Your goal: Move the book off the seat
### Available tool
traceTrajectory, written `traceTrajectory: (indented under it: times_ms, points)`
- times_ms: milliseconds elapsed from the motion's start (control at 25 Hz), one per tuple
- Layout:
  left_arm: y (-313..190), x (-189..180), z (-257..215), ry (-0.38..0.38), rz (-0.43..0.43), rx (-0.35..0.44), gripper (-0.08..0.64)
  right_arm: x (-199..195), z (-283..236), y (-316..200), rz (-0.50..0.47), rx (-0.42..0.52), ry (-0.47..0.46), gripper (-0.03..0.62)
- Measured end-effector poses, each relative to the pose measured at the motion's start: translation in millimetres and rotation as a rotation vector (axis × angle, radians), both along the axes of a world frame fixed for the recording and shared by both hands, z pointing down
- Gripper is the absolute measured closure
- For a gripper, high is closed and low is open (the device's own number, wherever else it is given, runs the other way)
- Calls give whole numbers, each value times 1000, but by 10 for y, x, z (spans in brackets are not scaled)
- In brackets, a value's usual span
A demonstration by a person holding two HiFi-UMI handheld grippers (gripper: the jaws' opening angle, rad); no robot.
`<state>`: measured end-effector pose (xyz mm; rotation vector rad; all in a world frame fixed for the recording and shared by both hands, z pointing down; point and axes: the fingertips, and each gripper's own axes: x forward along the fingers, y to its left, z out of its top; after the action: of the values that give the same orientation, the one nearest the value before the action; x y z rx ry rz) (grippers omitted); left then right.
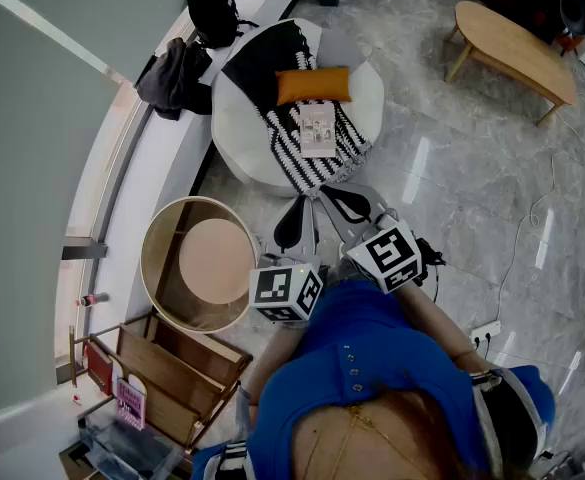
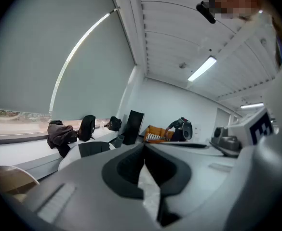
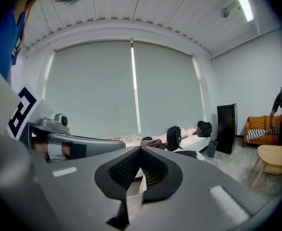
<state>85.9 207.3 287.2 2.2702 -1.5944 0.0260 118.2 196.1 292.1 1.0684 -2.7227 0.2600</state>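
- Round wooden drum-shaped stand (image 1: pixel 197 263): on the marble floor (image 1: pixel 452 188), far left.
- Left gripper (image 1: pixel 294 218): clenched on nothing, held in the air short of the seat.
- Pale flat book (image 1: pixel 318 129): lies on the black-and-white striped blanket (image 1: pixel 307 163) over the round white seat (image 1: pixel 370 93), just below the orange cushion (image 1: pixel 314 85).
- Right gripper (image 1: pixel 344 203): clenched and empty, just beside the left gripper.
- Oval wooden low table (image 1: pixel 515 48): far right, well apart.
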Motion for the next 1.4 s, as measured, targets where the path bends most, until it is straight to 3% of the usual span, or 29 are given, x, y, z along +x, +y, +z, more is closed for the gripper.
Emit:
traceTrajectory:
  times_ms: [560, 800, 1000, 1400]
  points:
    - [-437, 180, 66, 14, -53, 10, 558, 171, 246, -380, -101, -95, -25, 592]
    - [-694, -27, 188, 5, -86, -10, 558, 108, 304, -704, -96, -100, -34, 592]
    - [-1197, -354, 277, 14, -99, -16, 558, -18, 329, -1245, -50, -88, -33, 592]
    - [-2444, -780, 247, 29, 14, -17, 558, -557, 302, -2376, -1, -71, 2, 592]
